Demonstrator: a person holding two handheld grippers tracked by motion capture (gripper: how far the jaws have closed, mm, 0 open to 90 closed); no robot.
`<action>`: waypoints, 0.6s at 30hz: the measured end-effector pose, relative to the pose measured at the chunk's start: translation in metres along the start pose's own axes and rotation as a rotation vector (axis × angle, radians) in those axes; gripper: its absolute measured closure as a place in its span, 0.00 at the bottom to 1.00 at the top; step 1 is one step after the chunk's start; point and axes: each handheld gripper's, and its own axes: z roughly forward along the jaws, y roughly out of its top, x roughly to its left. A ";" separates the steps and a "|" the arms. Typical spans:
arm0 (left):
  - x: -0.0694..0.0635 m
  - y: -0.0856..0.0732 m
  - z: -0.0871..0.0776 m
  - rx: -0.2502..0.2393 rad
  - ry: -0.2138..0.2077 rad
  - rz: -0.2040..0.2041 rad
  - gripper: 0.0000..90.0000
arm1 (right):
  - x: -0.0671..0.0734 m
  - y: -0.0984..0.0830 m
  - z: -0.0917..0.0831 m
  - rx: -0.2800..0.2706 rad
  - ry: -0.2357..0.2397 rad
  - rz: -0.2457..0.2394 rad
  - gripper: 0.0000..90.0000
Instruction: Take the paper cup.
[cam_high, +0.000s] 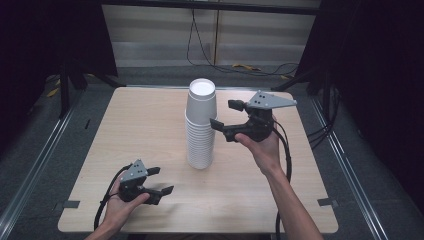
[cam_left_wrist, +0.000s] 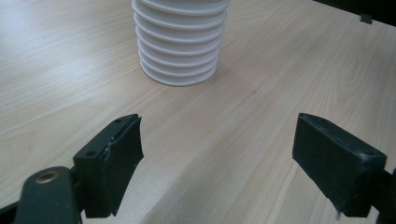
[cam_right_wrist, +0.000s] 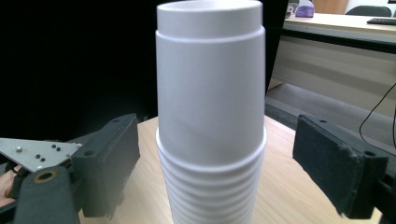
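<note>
a tall stack of white paper cups (cam_high: 201, 125), turned upside down, is seen standing on the pale wooden table (cam_high: 150, 125). the right gripper (cam_high: 223, 116) is held up level with the top cup, its jaws spread wide to either side of the stack, with the pads clear of the cup walls; the stack is found directly ahead, between the two jaws. the left gripper (cam_high: 161, 180) is kept low over the table, its jaws also spread and nothing between them; the stack's ribbed base (cam_left_wrist: 180, 46) lies ahead of it, well apart.
</note>
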 end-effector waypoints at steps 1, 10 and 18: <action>0.000 0.000 0.000 0.001 0.000 -0.002 0.17 | 0.000 0.002 0.002 0.003 0.005 -0.003 0.16; 0.000 0.000 -0.001 -0.001 0.000 0.007 0.17 | -0.003 0.017 0.015 0.019 0.028 -0.006 0.16; -0.001 0.000 0.000 0.006 0.003 0.008 0.17 | -0.004 0.031 0.026 0.053 0.056 -0.022 0.16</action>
